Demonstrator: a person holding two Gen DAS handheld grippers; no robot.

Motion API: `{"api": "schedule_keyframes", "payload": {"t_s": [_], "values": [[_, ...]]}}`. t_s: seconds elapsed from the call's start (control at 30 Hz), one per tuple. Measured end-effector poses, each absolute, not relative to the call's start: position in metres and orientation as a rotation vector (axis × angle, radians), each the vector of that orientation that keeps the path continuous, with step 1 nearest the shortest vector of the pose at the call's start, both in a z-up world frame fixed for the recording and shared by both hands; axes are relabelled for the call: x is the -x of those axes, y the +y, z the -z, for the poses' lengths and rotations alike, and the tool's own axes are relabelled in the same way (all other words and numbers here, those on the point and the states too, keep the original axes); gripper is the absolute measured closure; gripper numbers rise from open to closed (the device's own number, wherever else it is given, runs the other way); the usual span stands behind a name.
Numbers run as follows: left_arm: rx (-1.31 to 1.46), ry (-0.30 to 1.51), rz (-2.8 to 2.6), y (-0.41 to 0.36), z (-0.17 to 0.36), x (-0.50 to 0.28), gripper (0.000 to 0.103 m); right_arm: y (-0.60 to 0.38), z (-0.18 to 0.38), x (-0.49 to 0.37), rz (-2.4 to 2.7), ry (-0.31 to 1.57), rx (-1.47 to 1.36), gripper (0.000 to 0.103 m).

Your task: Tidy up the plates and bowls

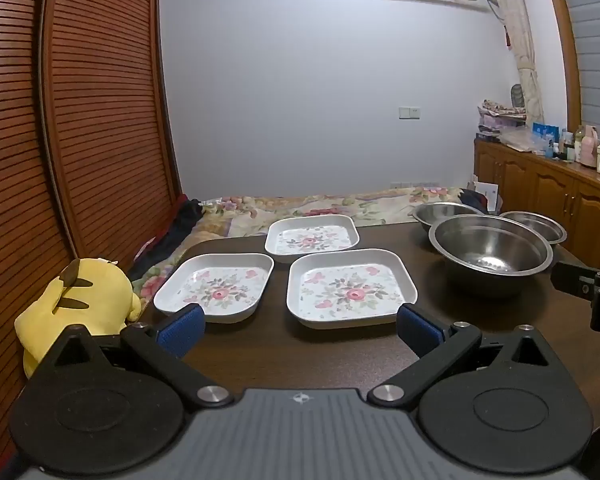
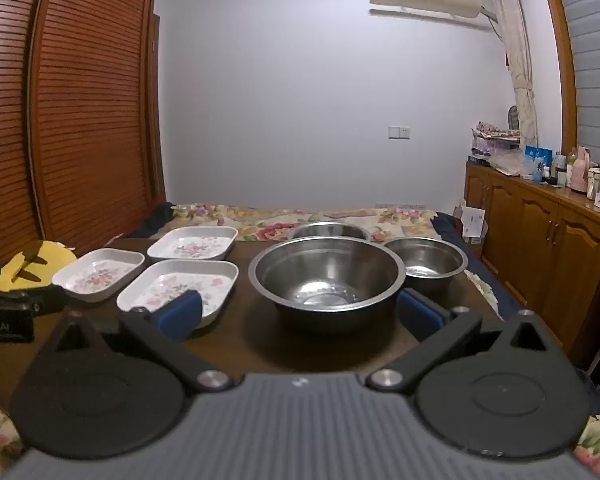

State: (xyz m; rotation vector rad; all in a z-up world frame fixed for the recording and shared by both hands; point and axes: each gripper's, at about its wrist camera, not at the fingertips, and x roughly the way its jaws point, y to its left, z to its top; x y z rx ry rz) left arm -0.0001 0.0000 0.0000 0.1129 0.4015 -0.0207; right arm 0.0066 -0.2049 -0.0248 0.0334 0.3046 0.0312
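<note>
Nearest to us, our left gripper hangs over the near edge of the dark wooden table with its blue pads spread as wide as they go and nothing between them; our right gripper is likewise fully spread, gripping nothing, its pads standing to either side of the big bowl without touching it. Just beyond our left gripper lie three white square plates with pink flower prints, all lying flat and holding nothing: the near right plate, the near left plate just beside it, and the far plate behind and between them, close to both. To the right of the plates stand three steel bowls in a tight cluster. We see the large bowl closest, with only reflections or perhaps a few drops in its bottom; we cannot tell which. Behind it sits a far bowl, mostly hidden, and at its right a small bowl, whose inside looks bare. Off the table's left edge rests a yellow plush toy. Beyond the table spreads a floral bedspread, with a slatted wooden wardrobe on the left and a wooden cabinet crowded with bottles on the right.
</note>
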Motion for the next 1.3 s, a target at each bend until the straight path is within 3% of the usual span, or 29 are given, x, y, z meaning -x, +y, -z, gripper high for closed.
{"api": "schedule_keyframes", "payload": {"t_s": [1.3], "values": [[-0.126,0.387,0.03,-0.0014,-0.0029,0.0057,0.0,-0.2,0.032,-0.005,-0.028,0.311,-0.027,0.0]]}}
